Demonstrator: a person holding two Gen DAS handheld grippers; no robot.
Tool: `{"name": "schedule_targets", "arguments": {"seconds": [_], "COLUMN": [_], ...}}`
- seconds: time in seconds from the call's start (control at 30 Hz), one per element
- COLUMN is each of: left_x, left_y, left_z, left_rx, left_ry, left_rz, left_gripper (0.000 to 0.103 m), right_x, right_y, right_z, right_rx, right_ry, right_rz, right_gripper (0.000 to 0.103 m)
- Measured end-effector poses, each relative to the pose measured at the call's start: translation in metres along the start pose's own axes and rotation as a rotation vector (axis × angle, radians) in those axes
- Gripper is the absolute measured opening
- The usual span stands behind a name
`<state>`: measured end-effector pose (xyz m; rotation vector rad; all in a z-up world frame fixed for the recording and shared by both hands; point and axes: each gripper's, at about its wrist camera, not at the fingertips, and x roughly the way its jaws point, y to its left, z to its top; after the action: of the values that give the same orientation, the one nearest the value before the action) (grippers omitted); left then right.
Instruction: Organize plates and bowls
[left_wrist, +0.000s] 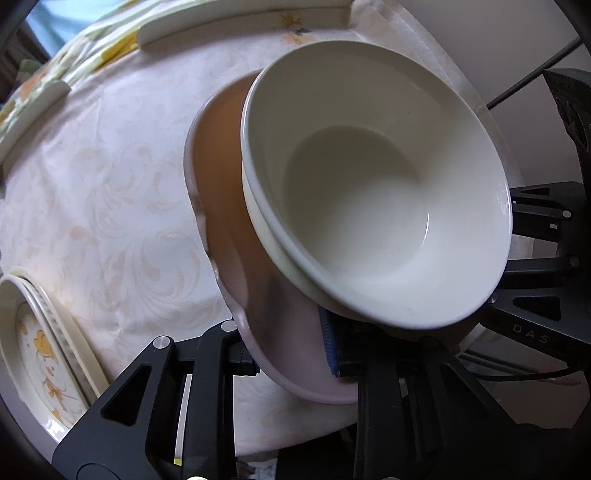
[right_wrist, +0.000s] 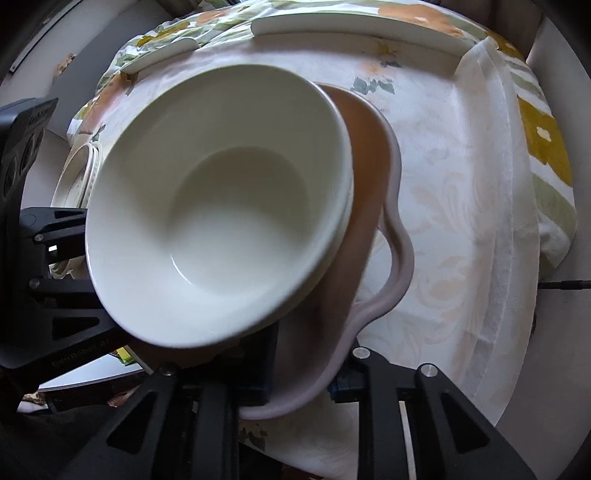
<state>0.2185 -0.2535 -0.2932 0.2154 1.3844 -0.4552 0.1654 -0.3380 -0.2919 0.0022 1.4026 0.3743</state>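
A home dining spot, by the look of it. A desk wears a cream damask tablecloth (left_wrist: 110, 206) over a floral cloth (right_wrist: 546, 147) with yellow and orange blooms. Flower-painted plates (left_wrist: 40, 354) sit stacked at lower left, and white bowls (left_wrist: 369, 192) rest nested on a pinkish wavy-rimmed dish (right_wrist: 399, 243).

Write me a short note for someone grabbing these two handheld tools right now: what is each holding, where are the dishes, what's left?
Left tool: shut on the rim of the pink wavy dish.
Right tool: shut on the same dish's opposite rim.
White bowls: nested, sitting inside the pink dish, on the tablecloth.
Floral plates: stacked at the table's edge.
Done: bowls stacked, dish gripped on both sides.
Left: probably lift and carry it level; destination not visible.
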Motion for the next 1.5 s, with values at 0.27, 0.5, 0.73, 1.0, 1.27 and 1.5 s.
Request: {"name": "schedule_targets", "arguments": {"seconds": [0.27, 0.5, 0.73, 1.0, 1.27, 1.5], "left_x": [-0.011, -0.063, -0.121, -0.164, -0.164, -0.131], "left_y": [-0.013, -0.006, 0.027, 0.103, 0.198, 0.252], "left_z": [-0.004, -0.014, -0.035, -0.089, -0.137, -0.158], "left_rx": [0.010, -0.010, -0.051, -0.058, -0.027, -0.037], "left_ry": [-0.048, -0.129, -0.191, -0.200, -0.154, -0.100], "left_rz": [0.035, 0.071, 0.094, 0.102, 0.111, 0.101], "left_gripper": [0.022, 0.022, 0.022, 0.022, 0.022, 0.021], "right_x": [-0.015, -0.049, -0.084, -0.077, -0.036, 0.010], "right_y": [0.002, 0.012, 0.056, 0.153, 0.238, 0.279], "right_z": [-0.006, 0.001, 0.013, 0.031, 0.044, 0.048], "right_rx": [-0.031, -0.094, -0.147, -0.164, -0.123, -0.099], "right_ry": [-0.044, -0.108, -0.159, -0.176, -0.159, -0.126], "right_rz": [-0.028, -0.059, -0.075, -0.087, -0.056, -0.042], "right_gripper": [0.020, 0.020, 0.020, 0.020, 0.020, 0.020]}}
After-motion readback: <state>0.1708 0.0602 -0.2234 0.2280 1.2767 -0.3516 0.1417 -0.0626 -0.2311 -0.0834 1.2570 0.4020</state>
